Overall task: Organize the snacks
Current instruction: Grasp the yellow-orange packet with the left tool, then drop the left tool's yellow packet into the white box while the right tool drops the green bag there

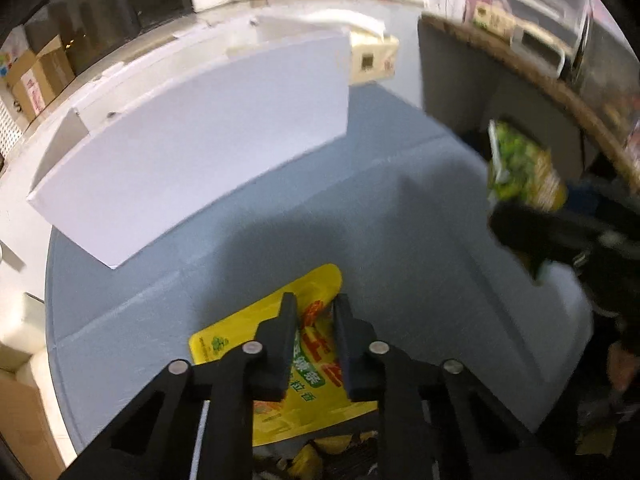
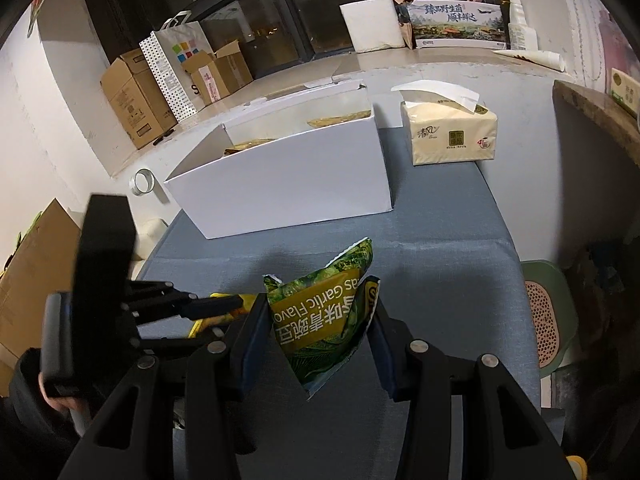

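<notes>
Landmark: white box (image 2: 280,184), open-topped, at the far side of a blue-grey table (image 2: 440,248); flat tan items lie inside it, too little in view to name.

Left hand-held gripper (image 1: 314,308): nearer than the box, jaws narrowed onto a yellow snack bag (image 1: 316,360), which runs between both fingers. Whether the bag is lifted or touching the table, cannot tell. The same gripper shows in the right wrist view, low and left of the box, with the yellow bag's edge at its tips.

Right hand-held gripper (image 2: 320,312): nearer than the box, jaws part-way closed and pressing both sides of a green pea bag (image 2: 320,320), held clear of the table, print upside down.

Tissue pack (image 2: 450,132): just right of the box, one sheet standing out of the top.

Tape roll (image 2: 143,181): off the box's left corner, on the pale ledge.

Cardboard boxes (image 2: 136,96): behind and left of the box, below the window.
</notes>
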A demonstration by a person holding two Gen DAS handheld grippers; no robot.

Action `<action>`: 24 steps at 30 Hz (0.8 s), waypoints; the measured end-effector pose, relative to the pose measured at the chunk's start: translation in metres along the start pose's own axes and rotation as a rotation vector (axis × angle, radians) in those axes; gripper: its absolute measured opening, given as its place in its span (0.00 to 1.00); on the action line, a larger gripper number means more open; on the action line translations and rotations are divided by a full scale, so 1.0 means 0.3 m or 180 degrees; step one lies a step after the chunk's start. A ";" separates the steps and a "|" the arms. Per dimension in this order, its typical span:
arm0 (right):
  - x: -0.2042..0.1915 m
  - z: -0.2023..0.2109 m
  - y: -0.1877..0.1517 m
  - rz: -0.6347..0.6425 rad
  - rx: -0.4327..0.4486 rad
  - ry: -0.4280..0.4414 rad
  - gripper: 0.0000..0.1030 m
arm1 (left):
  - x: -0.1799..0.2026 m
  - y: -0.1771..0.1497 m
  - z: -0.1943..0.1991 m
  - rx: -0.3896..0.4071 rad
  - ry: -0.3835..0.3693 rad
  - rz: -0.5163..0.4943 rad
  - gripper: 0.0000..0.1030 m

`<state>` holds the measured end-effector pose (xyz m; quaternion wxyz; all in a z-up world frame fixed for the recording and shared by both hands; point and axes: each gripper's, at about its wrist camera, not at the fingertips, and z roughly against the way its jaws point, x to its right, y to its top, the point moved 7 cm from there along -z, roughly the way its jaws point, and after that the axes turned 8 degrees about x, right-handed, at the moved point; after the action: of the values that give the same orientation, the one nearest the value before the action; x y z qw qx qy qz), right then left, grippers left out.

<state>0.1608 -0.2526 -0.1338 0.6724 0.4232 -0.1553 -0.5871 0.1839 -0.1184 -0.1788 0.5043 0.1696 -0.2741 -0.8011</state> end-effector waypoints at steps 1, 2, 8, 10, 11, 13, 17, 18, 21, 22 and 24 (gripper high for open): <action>-0.004 0.001 0.004 0.0005 0.0008 0.0005 0.49 | -0.019 0.013 0.030 0.0061 -0.0023 0.0052 0.16; -0.007 0.002 0.008 0.0009 0.0014 0.0007 0.49 | -0.038 0.027 0.066 0.0134 -0.0061 0.0099 0.14; -0.063 0.001 0.053 0.0115 0.0088 0.0068 0.49 | -0.118 0.118 0.230 0.0506 0.0019 0.0322 0.08; -0.093 0.000 0.078 0.0170 0.0125 0.0105 0.49 | -0.143 0.136 0.246 0.0571 0.0069 0.0351 0.08; -0.109 -0.001 0.092 0.0206 0.0146 0.0125 0.49 | -0.160 0.144 0.259 0.0590 0.0102 0.0370 0.08; -0.135 -0.004 0.111 0.0266 0.0176 0.0144 0.49 | -0.180 0.162 0.265 0.0626 0.0130 0.0392 0.08; -0.183 -0.020 0.155 0.0371 0.0205 0.0174 0.49 | -0.215 0.203 0.310 0.0750 0.0177 0.0397 0.08; -0.193 -0.021 0.167 0.0386 0.0217 0.0188 0.49 | -0.217 0.200 0.310 0.0769 0.0181 0.0393 0.08; -0.239 -0.023 0.227 0.0519 0.0302 0.0230 0.49 | -0.249 0.265 0.339 0.0880 0.0230 0.0397 0.08; -0.256 -0.025 0.256 0.0579 0.0340 0.0233 0.49 | -0.259 0.284 0.352 0.0924 0.0249 0.0390 0.08; -0.280 -0.030 0.314 0.0663 0.0407 0.0246 0.49 | -0.278 0.340 0.384 0.1038 0.0280 0.0366 0.08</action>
<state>0.2072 -0.1763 -0.0442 0.7068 0.4691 -0.2095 -0.4863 0.2299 -0.0472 -0.0256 0.5265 0.2681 -0.3874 -0.7078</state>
